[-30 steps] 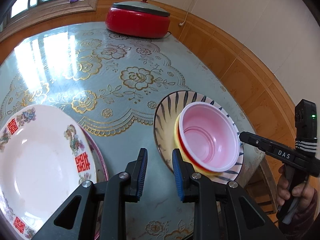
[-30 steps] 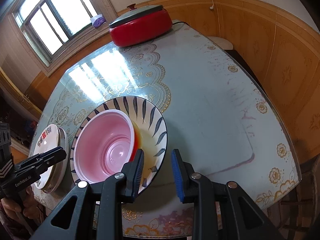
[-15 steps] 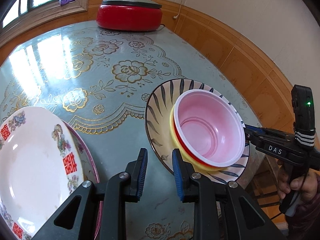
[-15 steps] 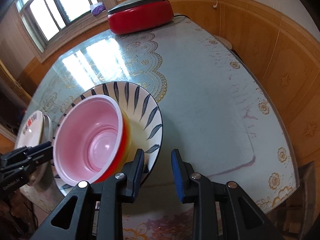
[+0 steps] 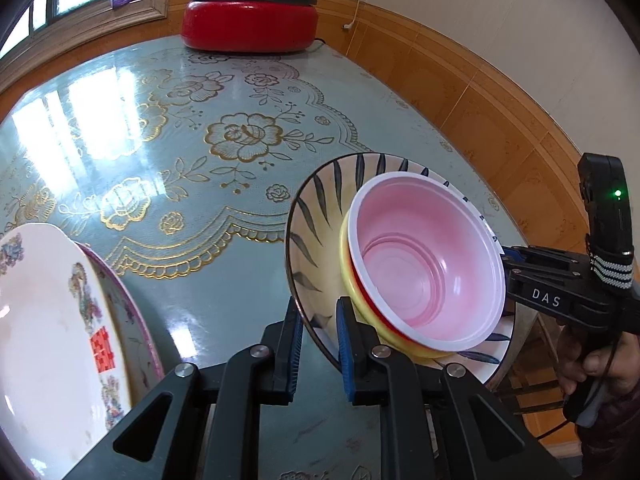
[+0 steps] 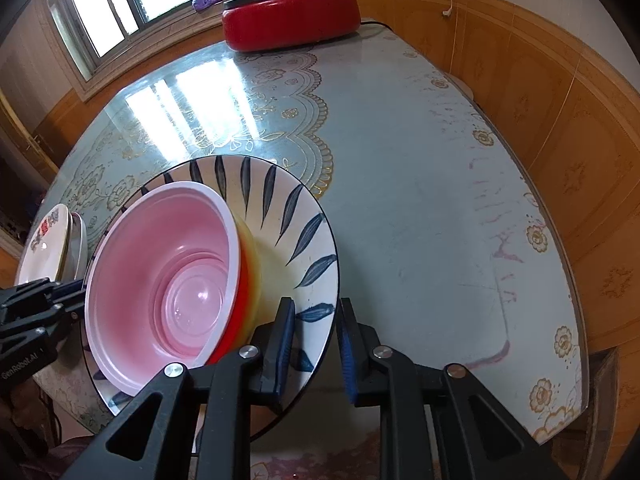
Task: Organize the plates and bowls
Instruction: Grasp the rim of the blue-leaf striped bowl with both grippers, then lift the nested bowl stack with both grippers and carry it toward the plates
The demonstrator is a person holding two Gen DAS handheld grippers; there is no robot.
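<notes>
Right up close, the left claw (image 5: 319, 320) has its two blue pads on either side of the striped plate's (image 5: 320, 216) near rim. The gap is narrow and has just been closing, with the rim between the pads. I cannot tell if the pads squeeze the rim yet. The right claw (image 6: 316, 320) is at the other side of the striped plate, with one pad over the plate and one outside its rim. Its gap is narrow too and has just been closing, and again I cannot tell if it pinches. A hand (image 5: 592, 364) holds that claw's handle, out past the plate.

I think two claws are used because the striped plate is wide and has a load on it. One claw on each side would keep it flat.

Inside the striped plate sits a pink bowl (image 5: 424, 264). It is tucked into a red one and a yellow bowl (image 5: 344, 252), so the bowls look stacked already. They lean a bit.

Beside the striped plate, on the left claw's side, are white plates (image 5: 40, 320) with red marks, one on top of another. The striped plate may go there next.

Everything rests on a shiny blue-green table (image 5: 224, 280) with gold flowers. The striped plate is at the table's edge. Far behind the striped plate is a big red pot (image 5: 250, 28) with a lid. Past that is a bright window (image 6: 100, 16) and a brown wood wall (image 5: 500, 120).
</notes>
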